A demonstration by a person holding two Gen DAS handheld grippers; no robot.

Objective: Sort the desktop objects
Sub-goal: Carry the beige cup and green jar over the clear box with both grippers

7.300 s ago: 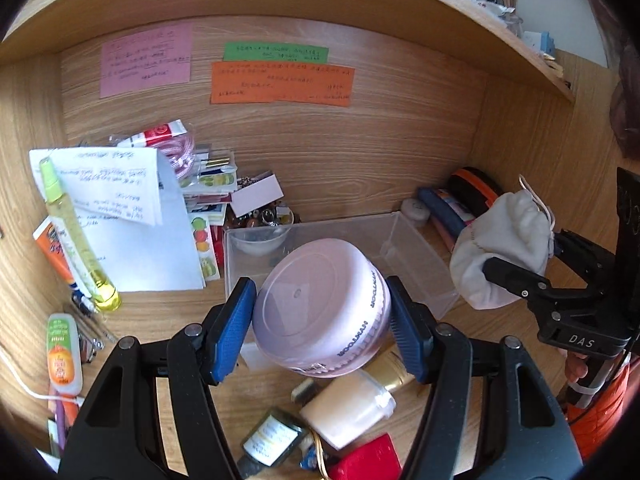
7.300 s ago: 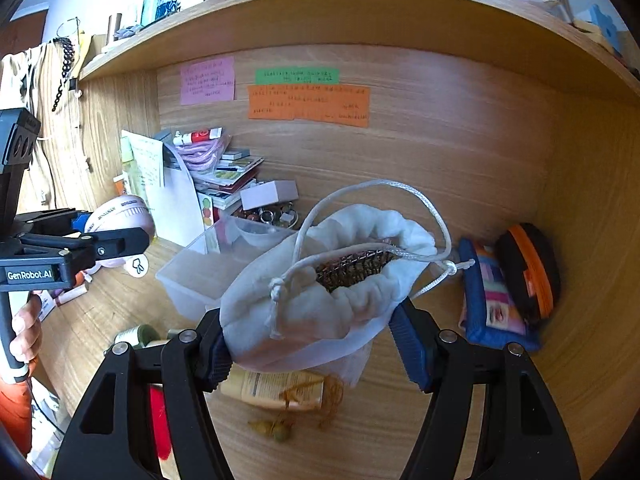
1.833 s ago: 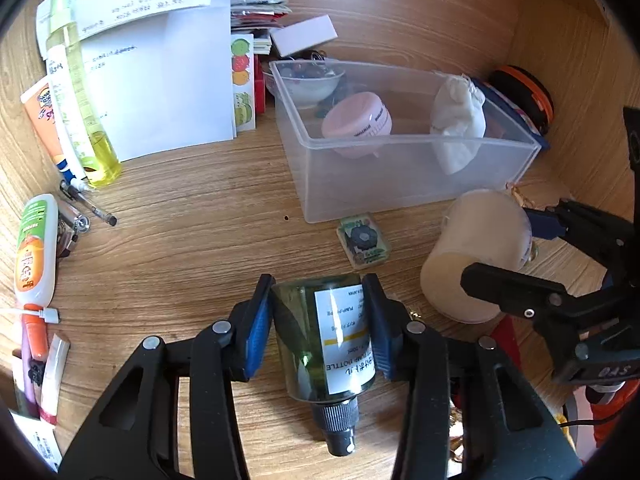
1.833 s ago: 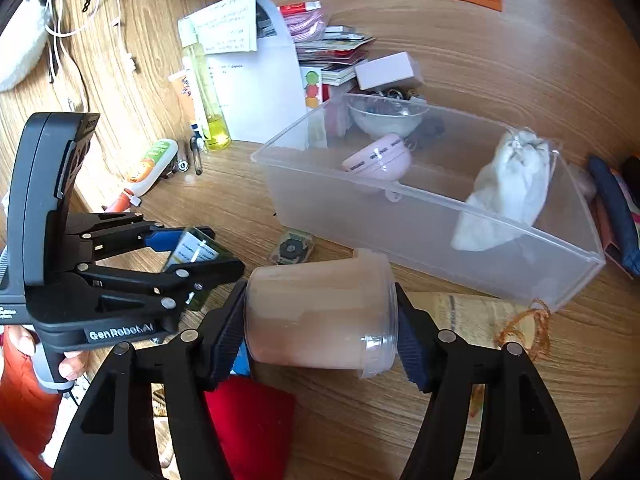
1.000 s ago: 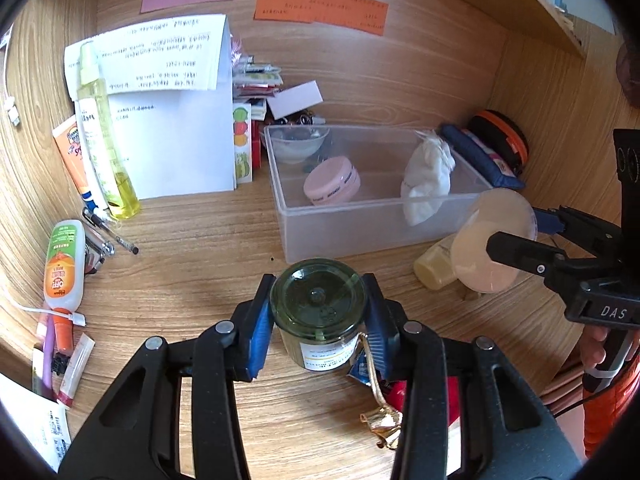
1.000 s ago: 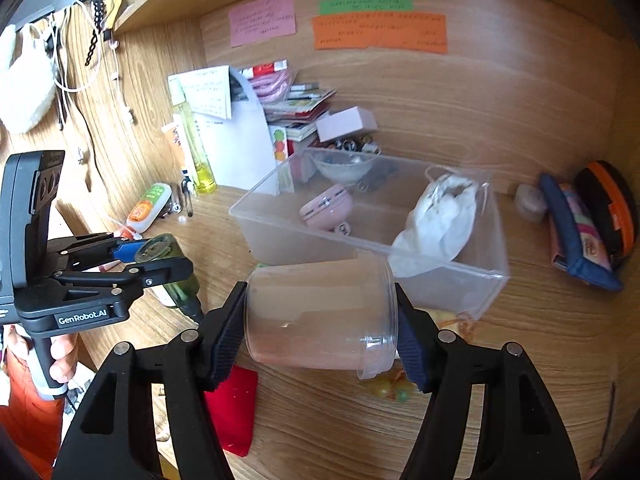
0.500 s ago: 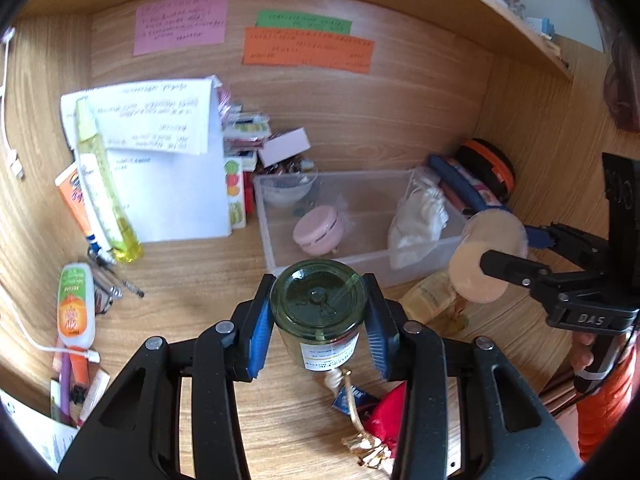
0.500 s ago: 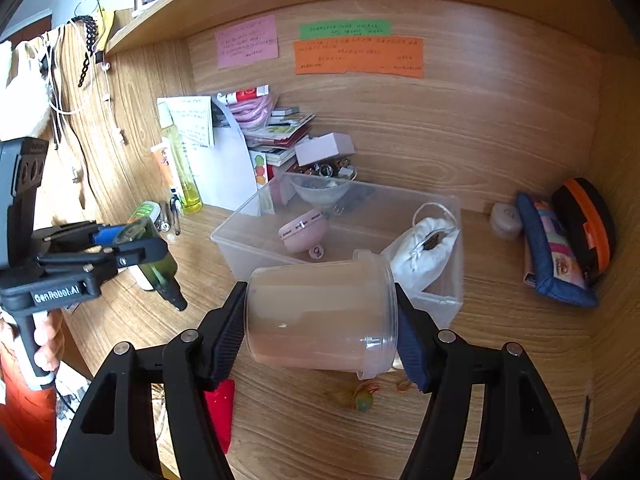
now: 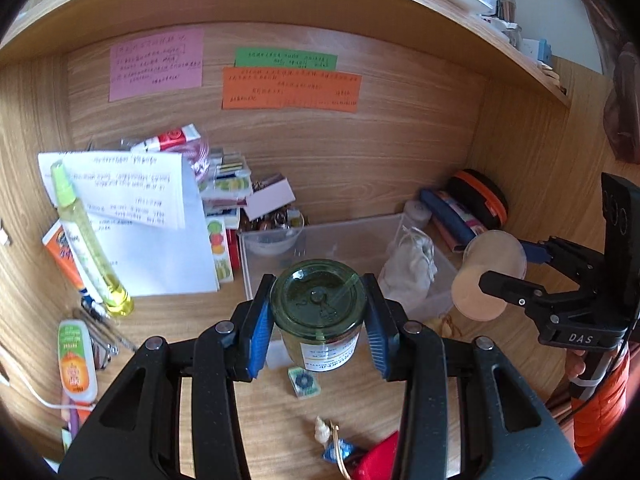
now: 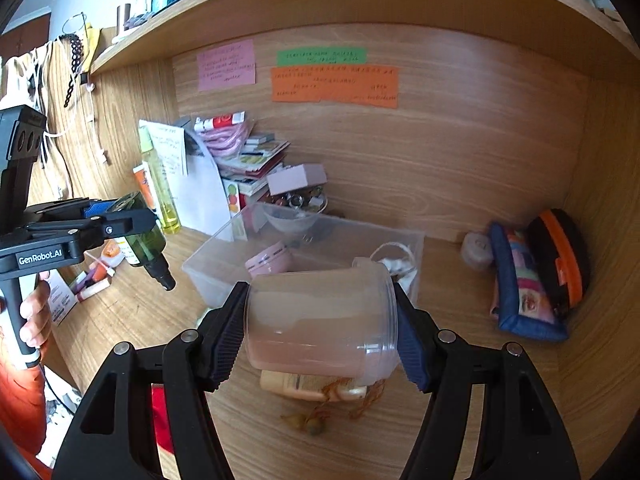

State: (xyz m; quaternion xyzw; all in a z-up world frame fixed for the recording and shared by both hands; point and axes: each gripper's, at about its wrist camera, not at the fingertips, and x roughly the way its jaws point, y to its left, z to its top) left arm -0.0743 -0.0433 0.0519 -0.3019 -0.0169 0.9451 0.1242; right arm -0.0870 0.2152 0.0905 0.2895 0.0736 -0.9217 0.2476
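My left gripper point(image 9: 319, 322) is shut on a dark green glass bottle point(image 9: 319, 312), held base toward the camera above the desk. From the right wrist view that green bottle point(image 10: 142, 236) hangs cap down at the left. My right gripper point(image 10: 320, 328) is shut on a frosted plastic jar point(image 10: 320, 324) lying sideways between the pads; the same jar point(image 9: 486, 280) shows at the right of the left wrist view. Behind both stands a clear plastic bin point(image 9: 440, 258), its near wall point(image 10: 216, 276) in front of the jar. Inside lie a white drawstring pouch point(image 9: 412, 264) and a pink round tin point(image 10: 268, 260).
Papers point(image 9: 140, 216), a yellow spray bottle point(image 9: 88, 240), tubes and pens crowd the left wall. Stacked boxes point(image 9: 228, 196) sit behind the bin, pouches point(image 10: 536, 276) at the right wall. A small packet point(image 9: 304, 380), trinkets and a red item point(image 9: 380, 460) lie near the front edge.
Both grippers have risen with their loads and tilted up, so the back wall and the shelf above fill more of each view. Each grip is unchanged.
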